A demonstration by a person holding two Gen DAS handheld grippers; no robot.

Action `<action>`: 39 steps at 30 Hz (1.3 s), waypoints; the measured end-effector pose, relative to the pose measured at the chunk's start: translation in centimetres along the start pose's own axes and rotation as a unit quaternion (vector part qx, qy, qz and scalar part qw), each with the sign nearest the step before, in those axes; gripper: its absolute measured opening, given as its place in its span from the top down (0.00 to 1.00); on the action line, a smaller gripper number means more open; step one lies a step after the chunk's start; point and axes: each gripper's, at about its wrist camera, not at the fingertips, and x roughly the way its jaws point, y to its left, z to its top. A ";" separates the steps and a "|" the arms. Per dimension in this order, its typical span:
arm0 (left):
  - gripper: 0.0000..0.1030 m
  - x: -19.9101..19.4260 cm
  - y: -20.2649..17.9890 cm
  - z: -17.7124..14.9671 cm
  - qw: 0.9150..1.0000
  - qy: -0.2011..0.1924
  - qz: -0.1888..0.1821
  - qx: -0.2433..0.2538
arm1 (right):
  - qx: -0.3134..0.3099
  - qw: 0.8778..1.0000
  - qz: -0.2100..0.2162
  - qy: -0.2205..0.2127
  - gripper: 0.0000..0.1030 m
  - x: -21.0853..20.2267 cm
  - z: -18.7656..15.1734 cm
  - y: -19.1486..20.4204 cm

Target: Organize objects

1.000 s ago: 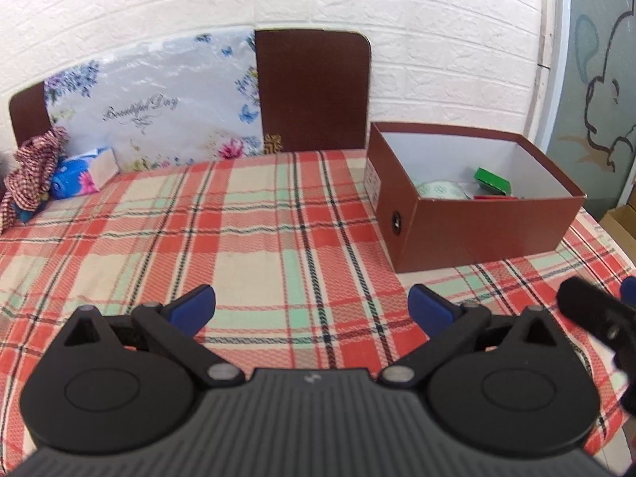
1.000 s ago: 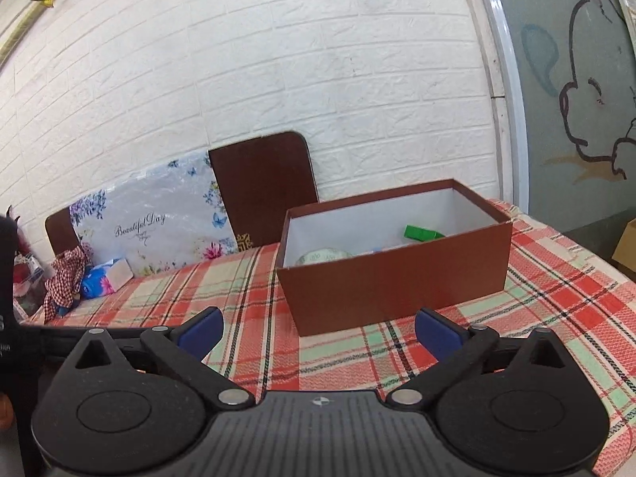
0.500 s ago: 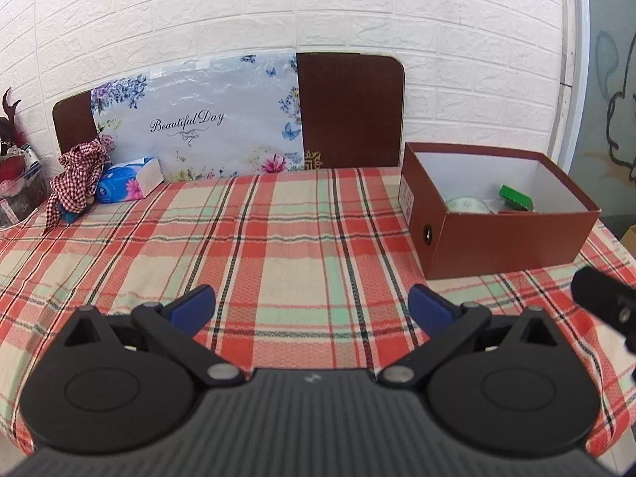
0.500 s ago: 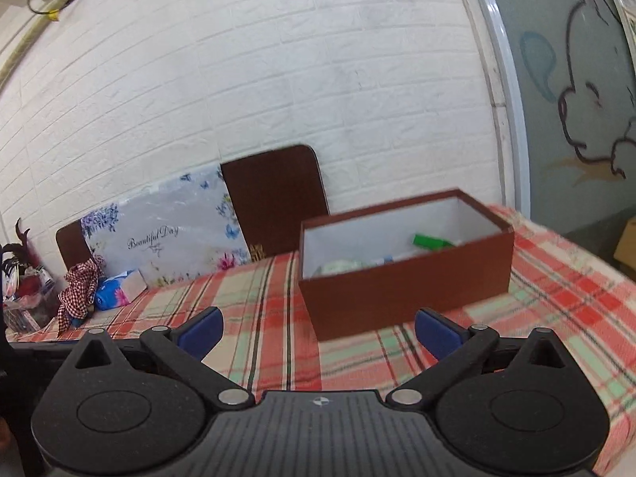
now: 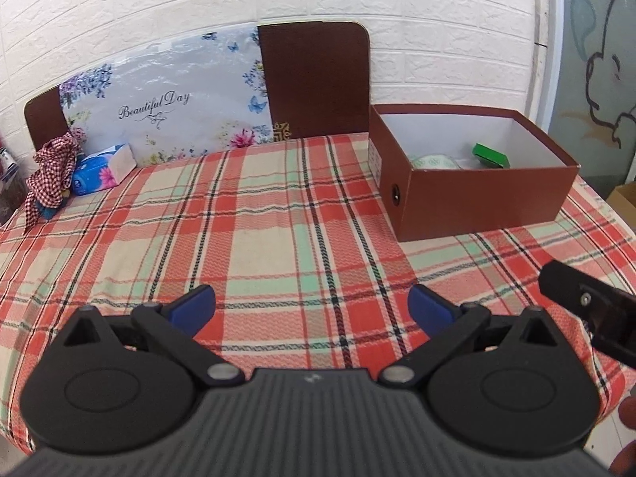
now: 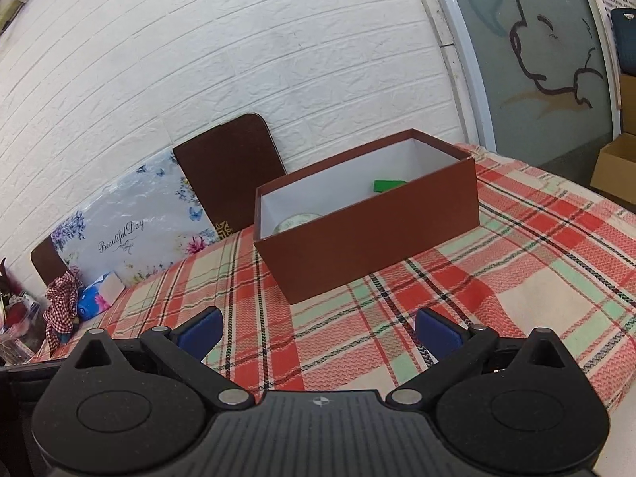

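Since a second ago both views have pulled back from the brown box [image 5: 477, 202] near the bench's [image 5: 278, 214] right edge. The left claw [image 5: 312, 305] and right claw [image 6: 318, 328] gape wide, holding and touching nothing.

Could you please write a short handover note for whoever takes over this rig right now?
Left gripper: open, empty, above the plaid tablecloth.
Right gripper: open, empty, facing the brown box.
Things: the box sits on the right side of the table, lid off. Inside are a roll of tape and a green item; its other contents are hard to make out.
Done: those items are boxed.
Left: nothing loose shows mid-table; a tissue pack and checked cloth lie at the far left edge. Whether they belong to the job is unclear.
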 end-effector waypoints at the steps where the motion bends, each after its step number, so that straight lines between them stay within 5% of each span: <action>1: 0.00 0.1 -0.1 0.0 1.000 0.002 -0.001 0.001 | -0.001 1.000 -0.002 0.003 0.01 0.2 -0.1 0.0; 9: 0.00 0.8 0.0 -0.6 1.000 0.009 0.010 0.010 | -0.006 1.000 -0.001 0.017 0.01 1.1 -0.8 0.1; 18: 0.00 1.2 0.0 -0.8 1.000 0.018 0.001 -0.006 | -0.054 0.997 -0.018 -0.042 0.01 -0.5 -0.9 0.9; 39: 0.00 2.9 -1.2 -1.3 0.999 0.049 -0.006 0.008 | -0.040 0.999 -0.014 -0.007 0.01 1.4 -1.4 -0.2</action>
